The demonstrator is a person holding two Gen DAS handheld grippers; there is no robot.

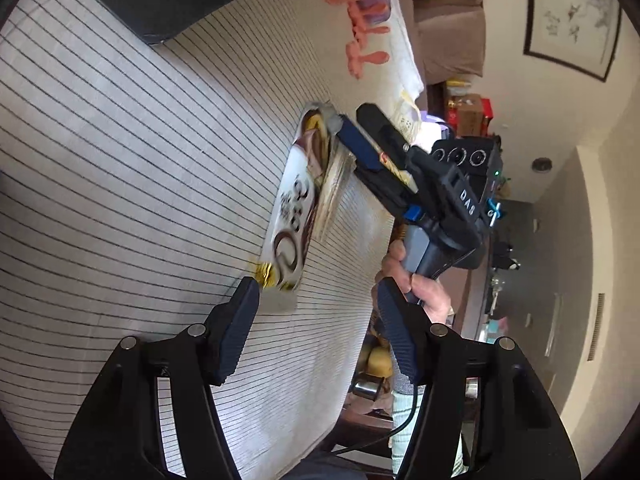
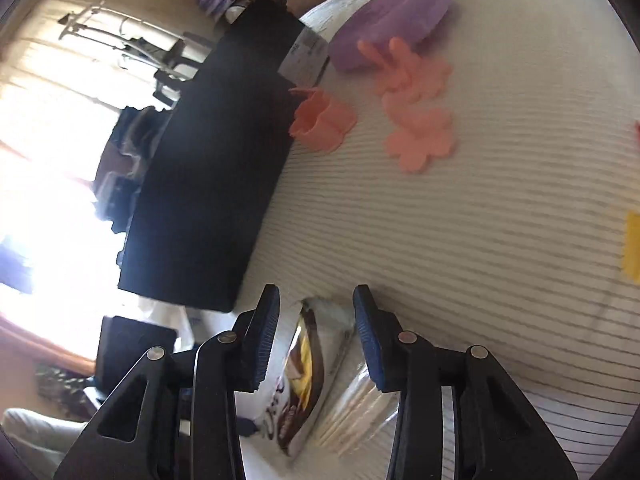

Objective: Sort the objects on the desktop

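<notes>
A white and brown snack packet lies on the striped tablecloth. My left gripper is open, its left fingertip just by the packet's near gold end. My right gripper shows in the left wrist view at the packet's far end. In the right wrist view my right gripper is open with the packet between its fingers. Pink flower-shaped toys and a purple lid lie farther on.
A black box stands on the table beside a pink cup-shaped mould. A yellow piece lies at the right edge. The table edge runs close to my left gripper, with room clutter beyond.
</notes>
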